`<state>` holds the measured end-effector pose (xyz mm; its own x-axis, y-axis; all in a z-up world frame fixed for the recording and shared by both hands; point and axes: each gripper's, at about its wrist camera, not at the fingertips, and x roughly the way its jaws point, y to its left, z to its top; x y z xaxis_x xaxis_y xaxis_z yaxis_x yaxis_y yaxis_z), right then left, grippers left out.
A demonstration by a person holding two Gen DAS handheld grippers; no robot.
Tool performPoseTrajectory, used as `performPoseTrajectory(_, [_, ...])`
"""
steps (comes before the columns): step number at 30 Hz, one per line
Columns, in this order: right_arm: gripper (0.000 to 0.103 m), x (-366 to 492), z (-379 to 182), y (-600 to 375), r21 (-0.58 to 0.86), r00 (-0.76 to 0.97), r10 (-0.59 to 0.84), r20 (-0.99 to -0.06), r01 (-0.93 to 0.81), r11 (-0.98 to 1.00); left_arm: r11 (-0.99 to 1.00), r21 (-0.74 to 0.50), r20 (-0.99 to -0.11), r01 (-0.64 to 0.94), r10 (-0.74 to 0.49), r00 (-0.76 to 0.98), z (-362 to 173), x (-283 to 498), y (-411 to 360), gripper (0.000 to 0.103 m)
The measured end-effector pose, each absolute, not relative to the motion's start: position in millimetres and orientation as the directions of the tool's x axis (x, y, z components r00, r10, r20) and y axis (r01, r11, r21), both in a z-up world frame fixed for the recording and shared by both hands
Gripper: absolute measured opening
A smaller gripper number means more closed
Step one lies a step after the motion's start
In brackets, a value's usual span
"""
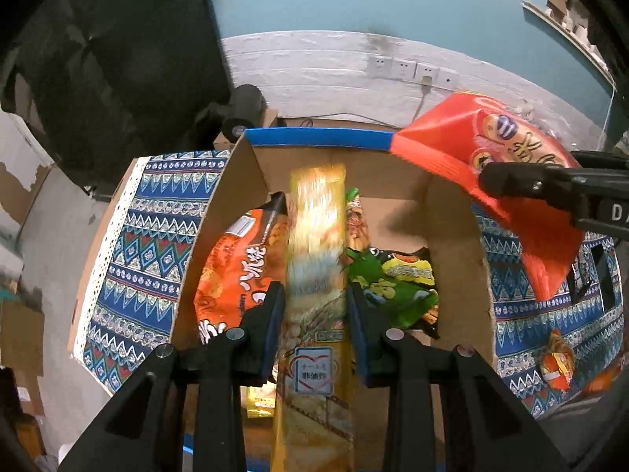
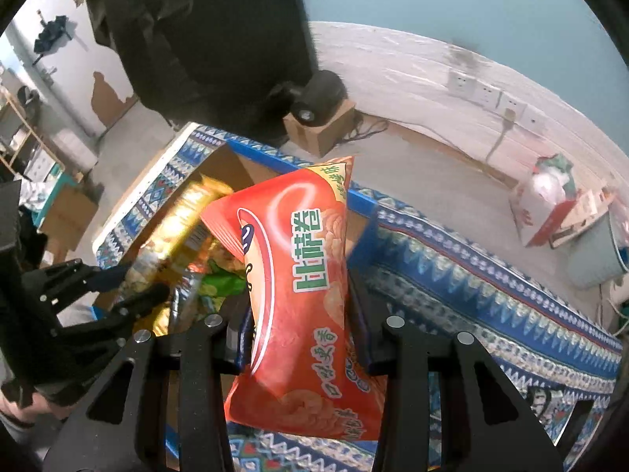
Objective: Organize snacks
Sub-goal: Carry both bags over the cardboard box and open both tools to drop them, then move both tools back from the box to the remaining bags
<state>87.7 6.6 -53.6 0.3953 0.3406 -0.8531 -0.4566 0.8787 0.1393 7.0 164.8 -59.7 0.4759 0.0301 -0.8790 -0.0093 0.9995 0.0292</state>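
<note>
In the left wrist view, the left gripper (image 1: 316, 306) pinches a long yellow snack packet (image 1: 316, 244) over the open cardboard box (image 1: 458, 244), above an orange bag (image 1: 232, 275) and what seems a green bag (image 1: 393, 287). In the right wrist view, the right gripper (image 2: 298, 338) clamps a red chip bag (image 2: 302, 295) beside the box's blue-edged rim (image 2: 275, 159).

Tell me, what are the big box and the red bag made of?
The box looks like plain brown cardboard: matte walls, with blue tape along its top edge. The red bag, pinched in the right gripper, looks like thin shiny plastic film: it is glossy, printed and puffy.
</note>
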Motion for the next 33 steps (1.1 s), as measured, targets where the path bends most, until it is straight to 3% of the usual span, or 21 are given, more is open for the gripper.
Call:
performPoseTrajectory(15, [0.039,105,-73,57,0.176,0.346,0.365,-0.864,-0.472,0.864,0.996,0.007,-0.874,-0.092,0.050,0.484,-51,8,192,0.033])
performPoseTrajectory(19, [0.041,113,-79,64,0.188,0.332,0.373,-0.866,-0.475,0.860,0.994,-0.002,-0.870,-0.107,0.050,0.491,-47,8,195,0.045])
performPoseTrajectory(22, [0.049,116,-82,67,0.221,0.317,0.401,-0.860,-0.477,0.851,0.994,0.007,-0.861,-0.109,0.061,0.504,-44,7,195,0.047])
performPoseTrajectory(24, [0.061,117,-81,67,0.230,0.314,0.409,-0.857,-0.477,0.848,0.994,0.010,-0.859,-0.108,0.064,0.508,-43,7,193,0.052])
performPoseTrajectory(33, [0.071,105,-60,42,0.179,0.383,0.377,-0.844,-0.461,0.869,0.997,0.010,-0.855,-0.076,0.048,0.516,-41,10,178,0.059])
